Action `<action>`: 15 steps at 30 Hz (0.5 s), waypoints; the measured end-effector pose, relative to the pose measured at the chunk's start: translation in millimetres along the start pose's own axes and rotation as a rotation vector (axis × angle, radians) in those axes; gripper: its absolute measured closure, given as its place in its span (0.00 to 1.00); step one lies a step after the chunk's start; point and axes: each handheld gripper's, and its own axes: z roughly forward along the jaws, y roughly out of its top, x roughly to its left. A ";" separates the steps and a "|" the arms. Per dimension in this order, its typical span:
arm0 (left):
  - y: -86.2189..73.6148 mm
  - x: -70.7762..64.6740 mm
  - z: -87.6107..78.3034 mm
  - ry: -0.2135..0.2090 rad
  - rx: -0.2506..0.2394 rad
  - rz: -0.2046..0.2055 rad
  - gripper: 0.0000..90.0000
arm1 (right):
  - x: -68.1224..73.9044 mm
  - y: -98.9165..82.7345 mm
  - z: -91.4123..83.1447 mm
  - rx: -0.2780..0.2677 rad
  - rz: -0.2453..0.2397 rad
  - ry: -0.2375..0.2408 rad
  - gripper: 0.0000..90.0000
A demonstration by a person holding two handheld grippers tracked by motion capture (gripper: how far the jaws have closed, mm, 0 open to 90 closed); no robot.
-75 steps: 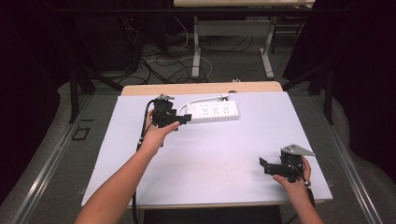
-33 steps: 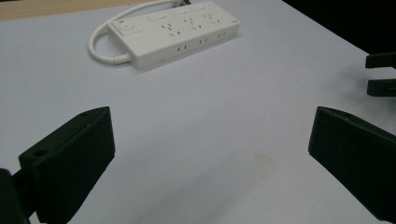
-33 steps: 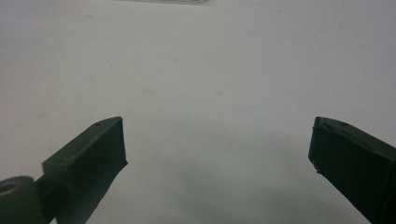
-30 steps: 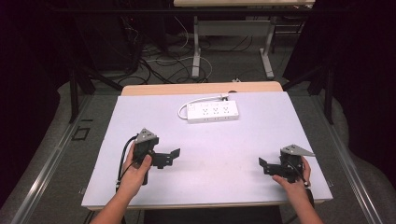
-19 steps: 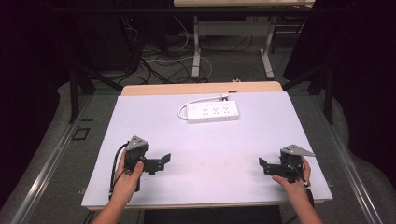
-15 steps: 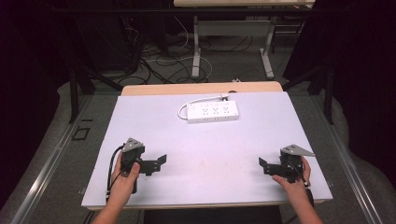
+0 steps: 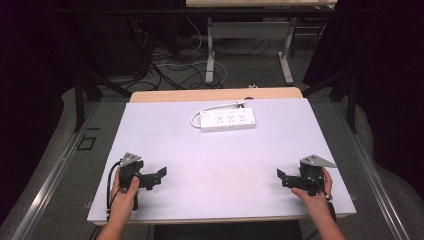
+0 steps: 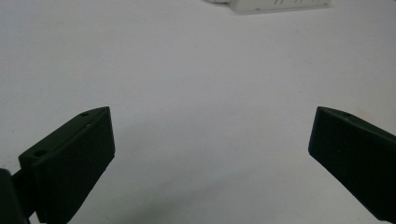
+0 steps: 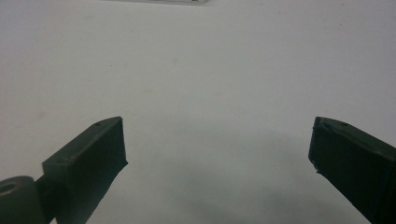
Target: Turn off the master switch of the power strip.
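A white power strip point(image 7: 227, 120) lies flat at the far middle of the white table point(image 7: 225, 165), its cord looping off to the left. My left gripper point(image 7: 156, 178) rests near the front left of the table, held by a hand, jaws pointing right and open. My right gripper point(image 7: 283, 179) rests near the front right, jaws pointing left and open. In the left gripper view the open left gripper point(image 8: 210, 140) has only bare table between its jaws, with the power strip point(image 8: 280, 4) at the top edge. The right gripper point(image 9: 217, 144) in its own view also stands open over bare table.
A wooden strip point(image 7: 215, 95) runs along the table's far edge. Beyond it are metal desk legs point(image 7: 210, 55) and cables point(image 7: 170, 65) on the floor. A floor rail point(image 7: 55, 175) runs along the left side.
My left gripper has drawn back from beside the power strip to the front left of the table. The right gripper has stayed in place.
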 end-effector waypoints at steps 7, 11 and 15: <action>-5.0 9.4 0.2 0.017 -0.001 -0.025 0.00 | -0.2 -0.2 0.3 0.003 -0.004 0.002 0.04; -7.6 14.0 0.7 0.021 -0.002 -0.031 0.00 | -0.5 -0.4 0.7 0.003 -0.003 0.002 0.04; -9.5 20.8 1.0 0.035 -0.002 -0.045 0.00 | -0.4 0.0 0.2 0.002 -0.004 0.001 0.04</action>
